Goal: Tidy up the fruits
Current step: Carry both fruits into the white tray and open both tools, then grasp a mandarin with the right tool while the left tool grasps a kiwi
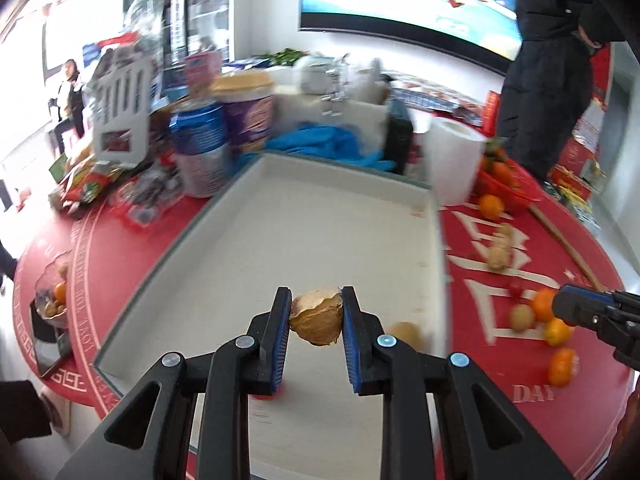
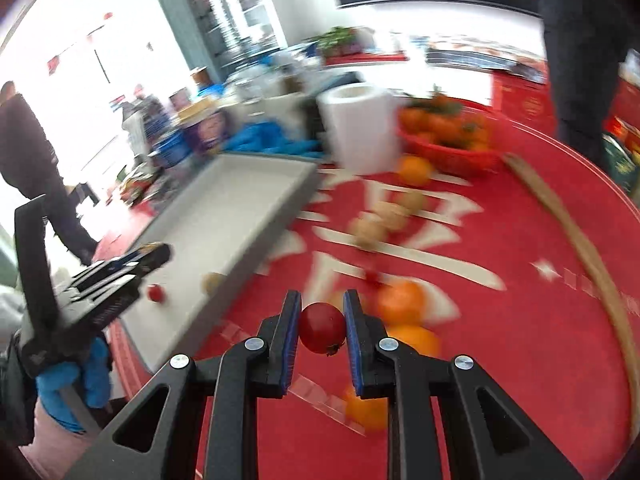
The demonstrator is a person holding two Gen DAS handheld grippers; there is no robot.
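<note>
- Papery tan husk wraps the husked fruit (image 1: 317,322) that our left gripper (image 1: 316,320) carries; the jaws are closed on its two sides, and we hold it above the near end of the white tray (image 1: 280,248), apparently so that it can be set down inside.
- Red and glossy, a small tomato-like fruit (image 2: 322,327) sits pinched between the jaws of our right gripper (image 2: 322,330), held over the red cloth of the counter (image 2: 500,340) just beside the tray's long wall, seemingly on its way to the same tray.
- Inside the tray, the right wrist view shows another small red fruit (image 2: 155,293) and a round brownish fruit (image 2: 214,282) lying apart near the close end; we judge these to be pieces already sorted, so the tray is the collecting place.
- Loose oranges (image 1: 558,330) and a few pale brown fruits (image 1: 498,254) lie scattered on the cloth to the right of the tray, still to be gathered.
- Farther back a red basket (image 2: 452,152) holds a heap of oranges, next to a white paper roll (image 1: 454,160).
- Behind the tray, cans, cups, blue gloves and packets crowd the counter; motion blur keeps us from reading them closely.
- Since both fruits are small and soft, we would keep the grip light during release.
</note>
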